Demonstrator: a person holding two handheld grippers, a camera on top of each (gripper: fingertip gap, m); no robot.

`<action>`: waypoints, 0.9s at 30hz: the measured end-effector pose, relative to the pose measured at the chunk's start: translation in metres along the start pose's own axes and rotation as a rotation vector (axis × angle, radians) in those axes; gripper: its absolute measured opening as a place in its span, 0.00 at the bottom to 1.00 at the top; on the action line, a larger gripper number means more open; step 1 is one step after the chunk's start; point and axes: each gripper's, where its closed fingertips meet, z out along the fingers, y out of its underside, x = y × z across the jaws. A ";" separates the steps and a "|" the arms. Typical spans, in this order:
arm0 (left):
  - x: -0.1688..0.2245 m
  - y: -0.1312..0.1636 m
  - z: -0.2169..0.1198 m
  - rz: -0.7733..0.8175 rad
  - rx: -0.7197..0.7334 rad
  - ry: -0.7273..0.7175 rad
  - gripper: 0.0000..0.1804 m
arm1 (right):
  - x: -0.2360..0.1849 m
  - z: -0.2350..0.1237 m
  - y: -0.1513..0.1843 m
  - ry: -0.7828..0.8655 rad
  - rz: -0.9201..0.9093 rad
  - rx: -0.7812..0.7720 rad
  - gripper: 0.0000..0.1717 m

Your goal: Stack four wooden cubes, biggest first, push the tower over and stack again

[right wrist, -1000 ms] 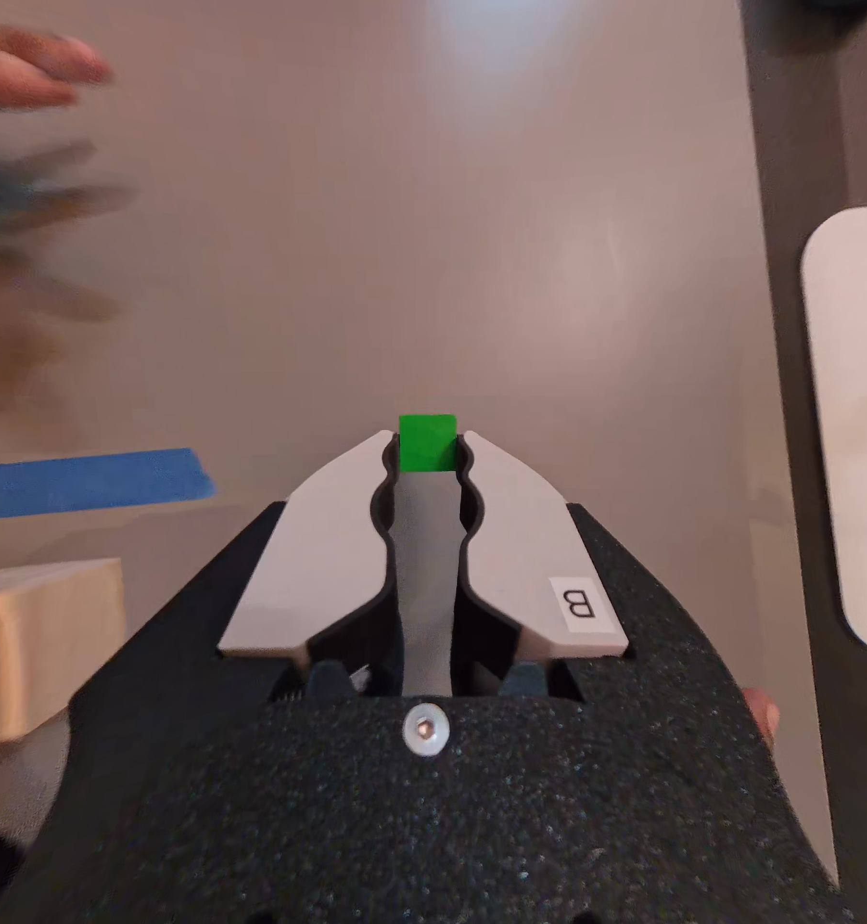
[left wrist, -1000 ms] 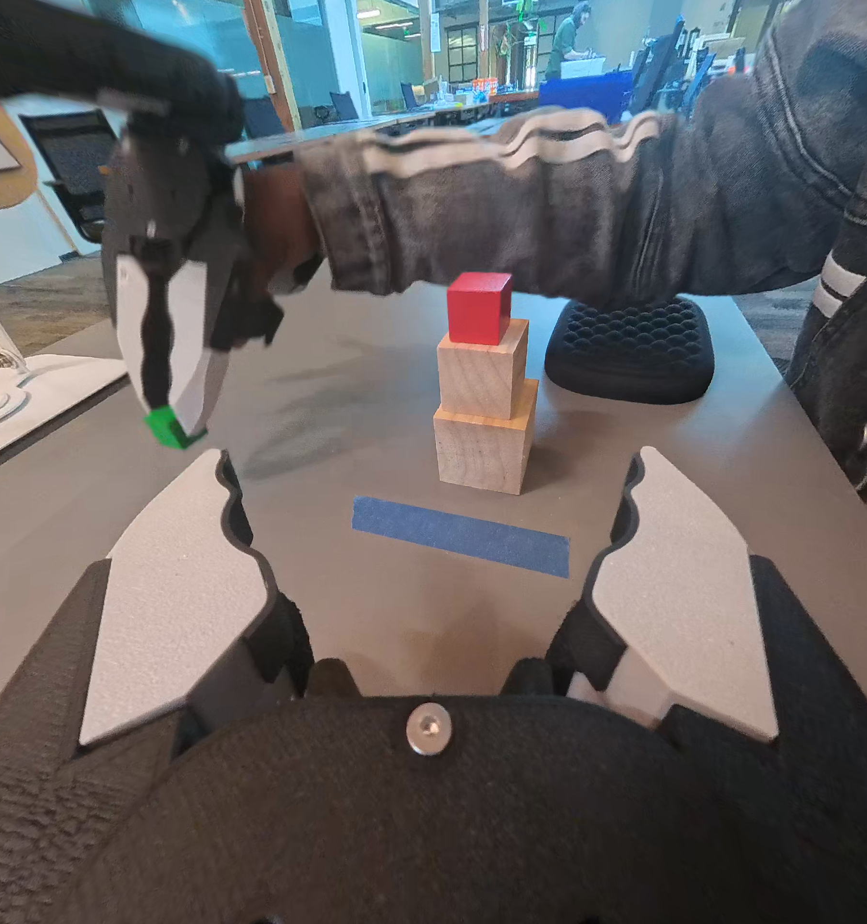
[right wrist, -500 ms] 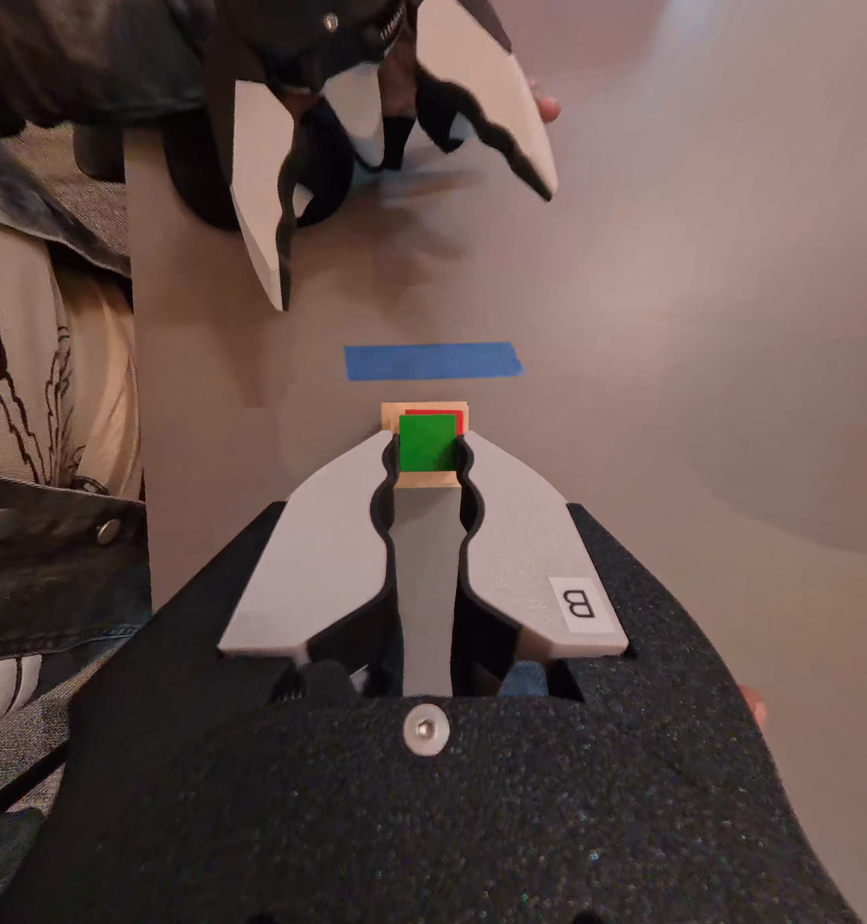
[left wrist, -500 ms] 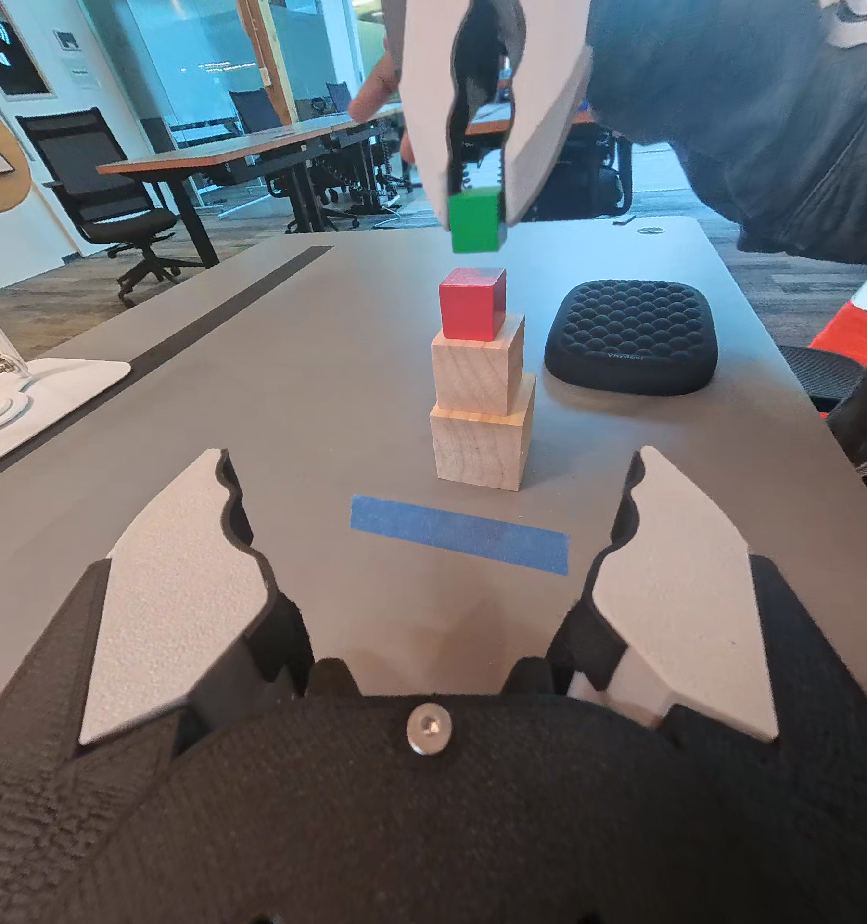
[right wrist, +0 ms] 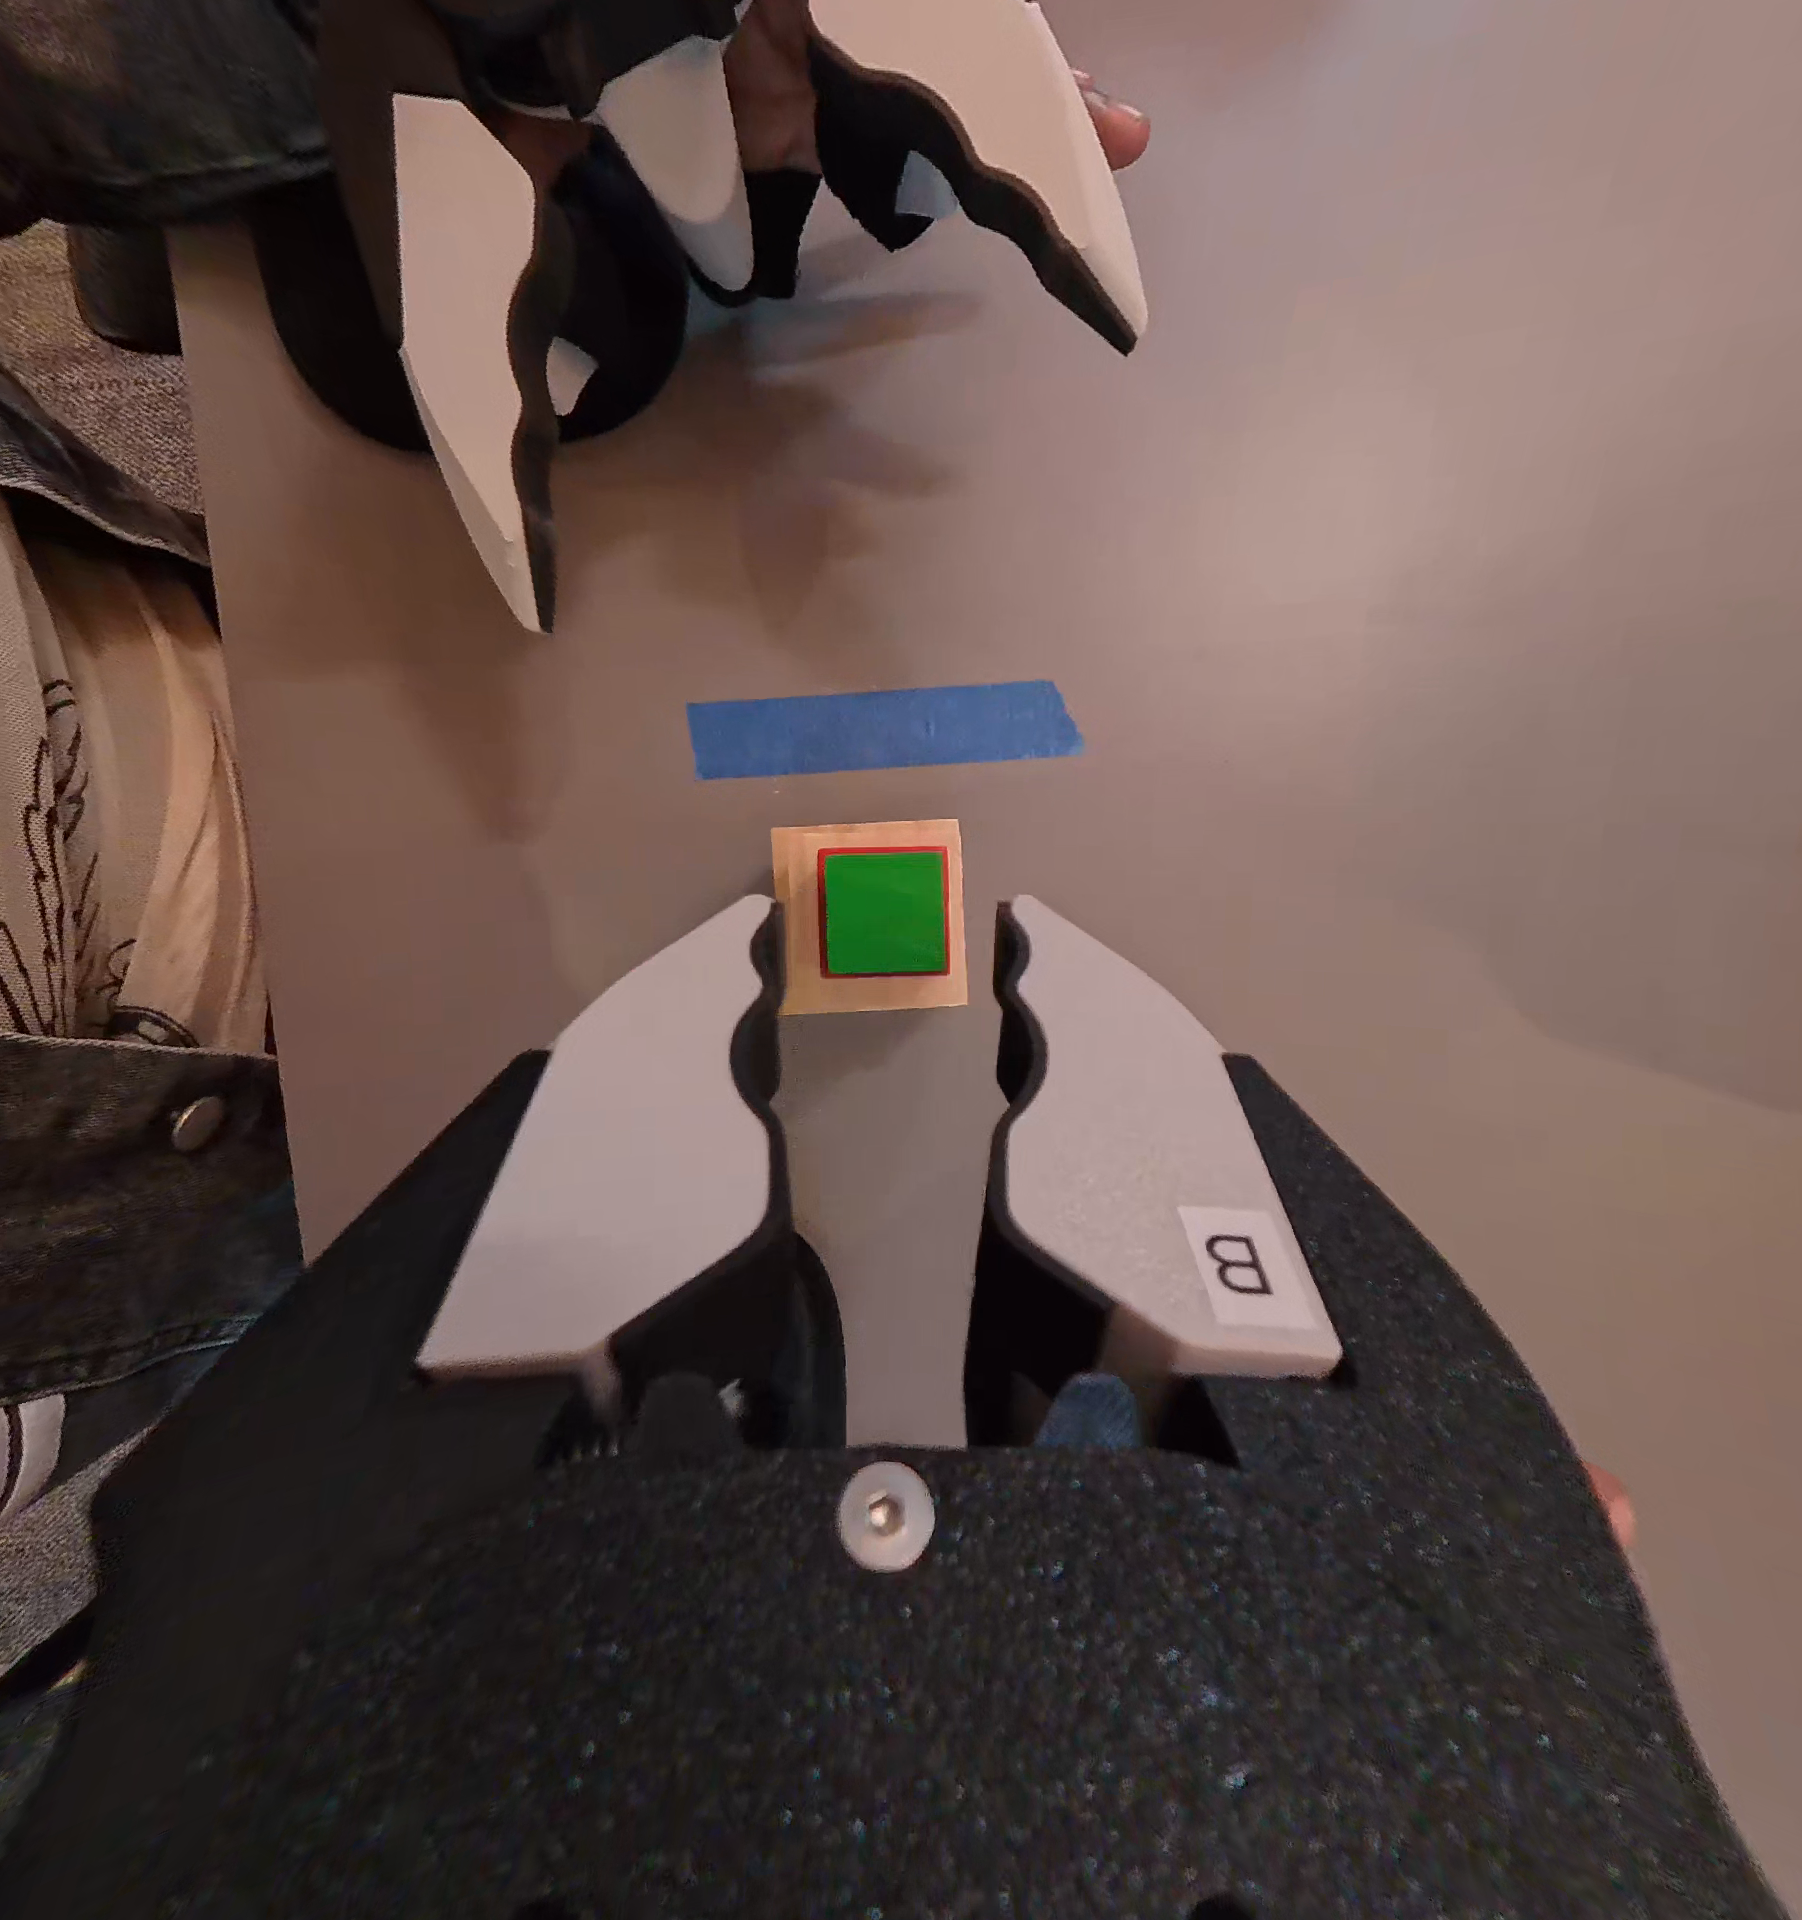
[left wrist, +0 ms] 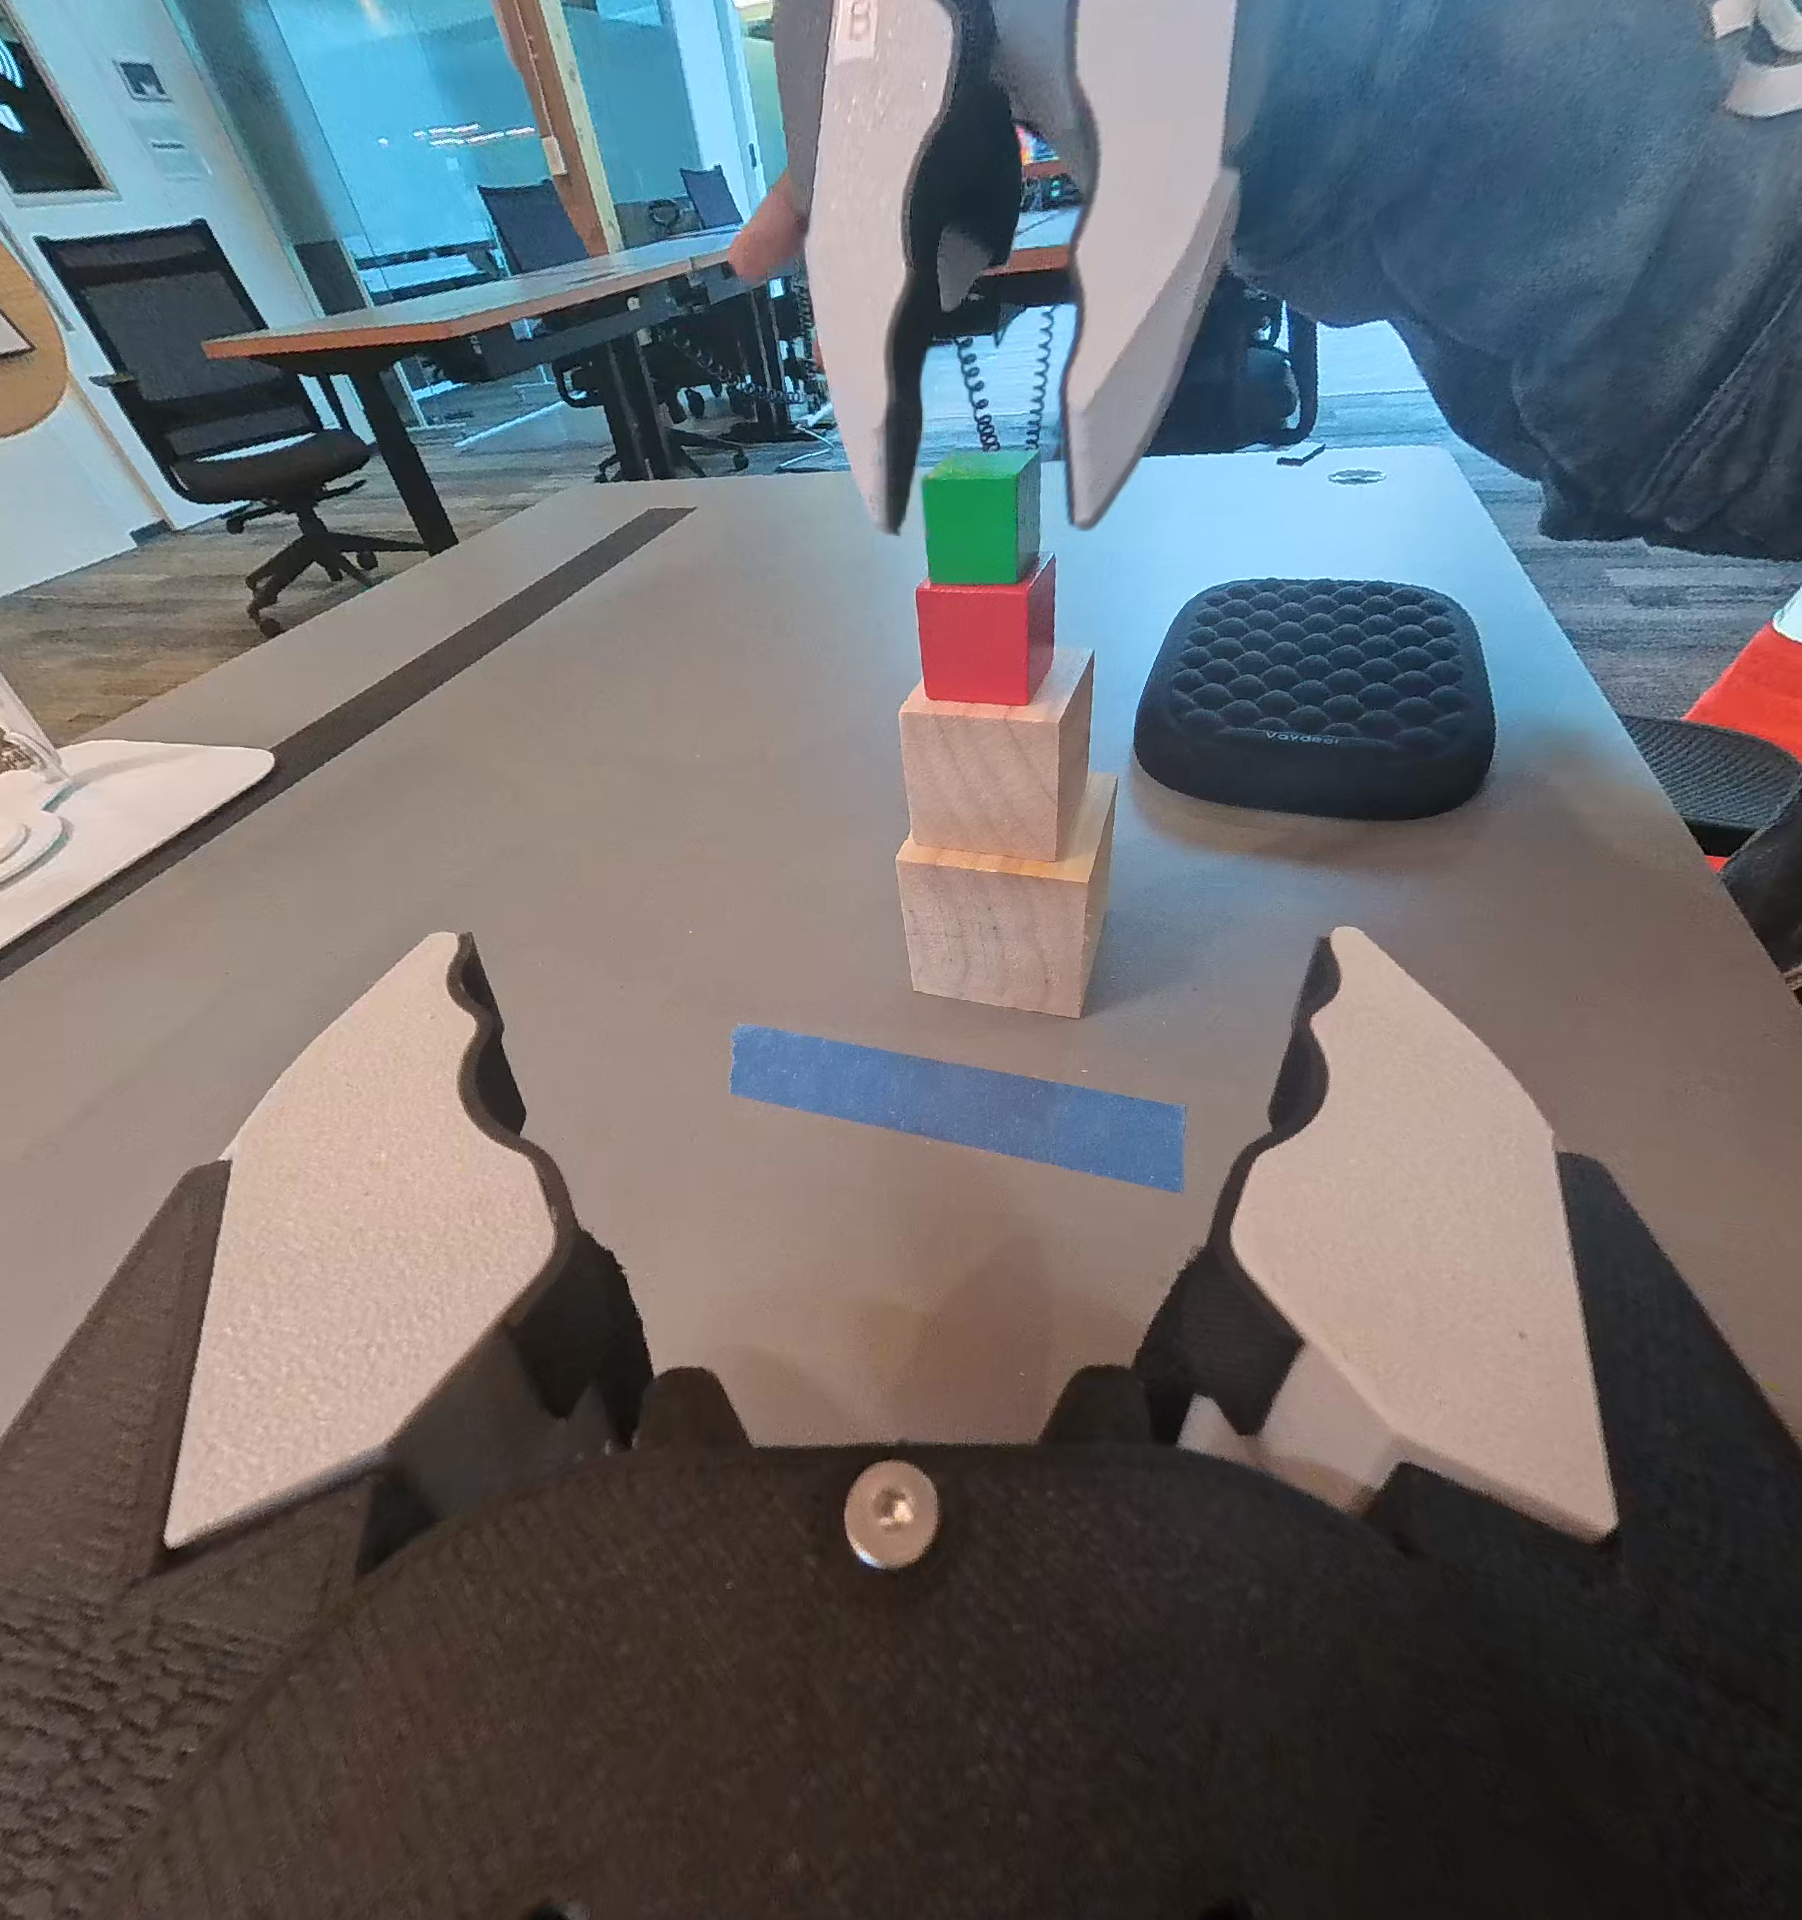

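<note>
**Green cube let go on top; four-high tower stands**

Grey counter (left wrist: pixel 668 727) in an open office carries the whole scene, with a strip of blue tape (left wrist: pixel 954 1122) just in front of the tower and a black honeycomb pad (left wrist: pixel 1312 707) off to one side. Half a second ago the right tongs (left wrist: pixel 980 509) were pinched on the green cube (left wrist: pixel 980 525) in the air above the red cube (left wrist: pixel 980 644). Now the green cube sits on the red one, and the tongs' fingers stand apart on either side of it with a visible gap, so nothing is held. Seen from above, the green top nearly covers the red, both set toward one corner of the pale wooden cubes beneath (right wrist: pixel 871 914). The medium wooden cube (left wrist: pixel 990 774) rests on the largest (left wrist: pixel 1001 930).

Left tongs (left wrist: pixel 897 1049) are spread wide and empty, low over the counter, short of the tape.

By my reading, the first stack is complete, biggest at the bottom. What remains is to lift the right tongs clear without brushing the top cube, then push the tower over and rebuild.
</note>
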 end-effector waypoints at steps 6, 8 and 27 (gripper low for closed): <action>0.000 0.000 0.000 -0.001 0.000 0.000 0.78 | 0.003 -0.027 -0.004 0.146 0.053 0.130 0.25; 0.000 0.000 0.000 -0.003 0.000 0.000 0.78 | -0.003 -0.033 -0.002 0.224 0.053 0.176 0.05; 0.000 0.002 0.001 0.000 -0.009 -0.001 0.78 | -0.018 0.046 0.021 0.440 0.218 0.141 0.00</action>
